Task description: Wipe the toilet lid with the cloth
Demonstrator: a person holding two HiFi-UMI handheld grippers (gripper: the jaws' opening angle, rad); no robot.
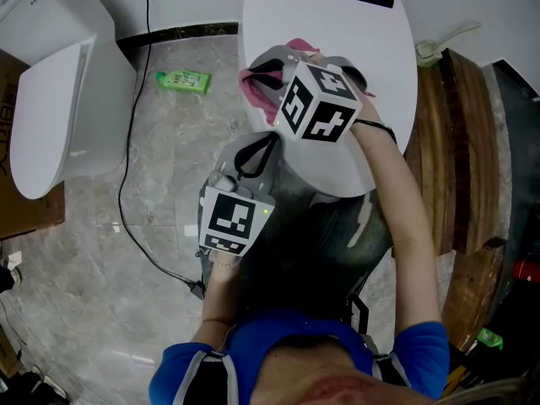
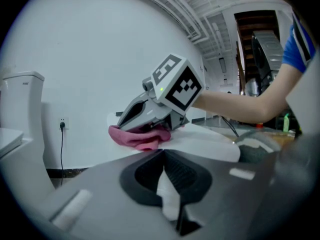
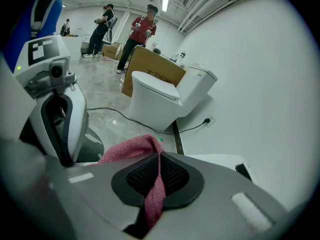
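The white toilet lid [image 1: 337, 32] lies closed at the top middle of the head view. A pink cloth [image 1: 256, 94] rests on its left part, pinched in my right gripper [image 1: 263, 72], which is shut on it. In the right gripper view the cloth [image 3: 132, 149] hangs bunched between the jaws of the right gripper [image 3: 159, 156]. My left gripper [image 1: 263, 142] hovers just below the lid's front edge, near the right one. Its jaws meet with nothing between them in the left gripper view [image 2: 162, 153], which looks at the right gripper [image 2: 150, 111] and the cloth [image 2: 140, 136].
A second white toilet [image 1: 59, 99] stands to the left, with a cardboard box [image 1: 25, 209] beside it. A green packet [image 1: 183, 79] and a black cable [image 1: 126, 184] lie on the marble floor. Wooden boards [image 1: 439, 142] run along the right. People stand far off [image 3: 142, 29].
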